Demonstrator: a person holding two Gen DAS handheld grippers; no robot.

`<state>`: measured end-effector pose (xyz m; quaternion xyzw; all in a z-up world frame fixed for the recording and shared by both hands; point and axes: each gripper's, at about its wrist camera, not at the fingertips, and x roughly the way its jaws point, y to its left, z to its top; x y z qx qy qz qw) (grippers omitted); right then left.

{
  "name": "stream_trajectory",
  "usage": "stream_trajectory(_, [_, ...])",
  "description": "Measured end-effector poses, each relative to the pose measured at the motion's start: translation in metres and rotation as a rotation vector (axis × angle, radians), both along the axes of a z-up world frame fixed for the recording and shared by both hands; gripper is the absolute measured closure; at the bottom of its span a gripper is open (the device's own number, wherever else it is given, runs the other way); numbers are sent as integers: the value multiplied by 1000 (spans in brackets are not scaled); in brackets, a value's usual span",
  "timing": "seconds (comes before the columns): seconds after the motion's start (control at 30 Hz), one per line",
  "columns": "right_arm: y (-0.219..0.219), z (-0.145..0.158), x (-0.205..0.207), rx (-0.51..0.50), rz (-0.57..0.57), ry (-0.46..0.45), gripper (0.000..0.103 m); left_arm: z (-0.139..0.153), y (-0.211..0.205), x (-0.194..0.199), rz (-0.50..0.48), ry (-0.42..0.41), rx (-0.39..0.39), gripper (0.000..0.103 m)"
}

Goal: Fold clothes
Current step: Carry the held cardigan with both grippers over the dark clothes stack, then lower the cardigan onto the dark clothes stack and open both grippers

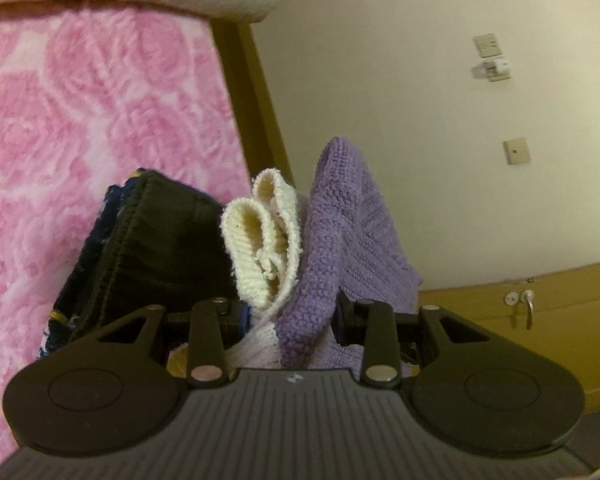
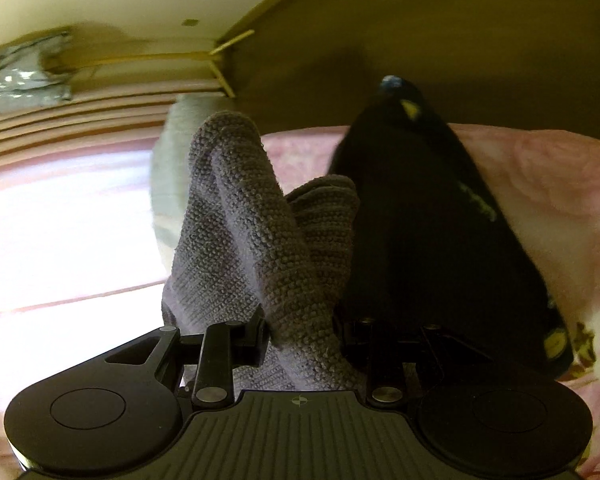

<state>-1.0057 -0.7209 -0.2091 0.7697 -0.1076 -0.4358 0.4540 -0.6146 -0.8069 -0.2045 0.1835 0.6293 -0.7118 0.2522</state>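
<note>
Both grippers — left (image 1: 288, 320), right (image 2: 300, 340) — narrowly parted, pinching purple knit (image 1: 340, 216); dark cloth (image 1: 160, 248) at 9 o'clock — keeping edges level, lowering together.

Bunched purple knit (image 1: 332, 240) and dark cloth (image 1: 156, 248) bury both grippers' fingertips, the pink rose blanket (image 1: 80, 140) runs off the left edge, and the wall fittings (image 1: 492, 60) are smeared.
</note>
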Motion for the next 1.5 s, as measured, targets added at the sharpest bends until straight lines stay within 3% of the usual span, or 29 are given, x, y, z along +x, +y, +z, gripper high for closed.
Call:
stream_trajectory(0.13, [-6, -19, 8, 30, 30, 83, 70, -23, -4, -2, -12, -51, -1, 72])
stream_trajectory(0.3, [-6, -16, 22, -56, 72, 253, 51, -28, -11, 2, -5, -72, -53, 66])
stream_trajectory(0.37, [-1, -8, 25, -89, 70, 333, 45, -20, -14, 2, -15, -114, -105, 65])
stream_trajectory(0.57, [35, 36, 36, -168, 22, 622, 45, 33, 1, 10, 24, -274, -319, 68])
stream_trajectory(0.63, [47, 53, 46, -196, 46, 723, 45, 48, 17, 3, -26, -323, -369, 72])
stream_trajectory(0.83, [77, 80, 112, -258, 296, 923, 46, 64, 86, -39, -292, -461, -482, 76])
stream_trajectory(0.93, [93, 78, 138, -269, 376, 940, 46, 63, 113, -54, -353, -480, -531, 76])
stream_trajectory(1.13, [97, 52, 158, -258, 452, 997, 46, 45, 125, -85, -450, -583, -598, 76])
stream_trajectory(1.5, [57, 24, 158, -192, 595, 1028, 46, 23, 107, -109, -475, -689, -555, 75])
